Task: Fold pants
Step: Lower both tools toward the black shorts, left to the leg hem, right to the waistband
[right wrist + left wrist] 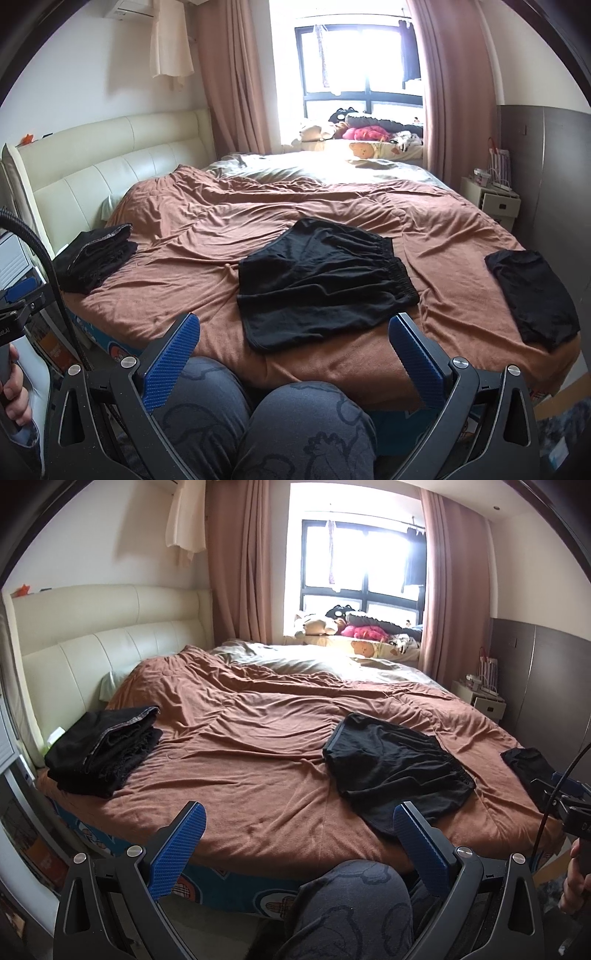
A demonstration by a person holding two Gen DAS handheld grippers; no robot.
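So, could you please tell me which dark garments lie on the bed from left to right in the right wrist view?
Folded black stack → spread black shorts → small folded black garment.

brown bedspread (295, 206), cream headboard (110, 155), pink curtains (236, 74)

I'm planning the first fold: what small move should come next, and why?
Probably bring both open grippers, left gripper and right gripper, forward to the near hem of the spread black shorts. They lie flat on the brown blanket, and both jaws hover empty, short of them.
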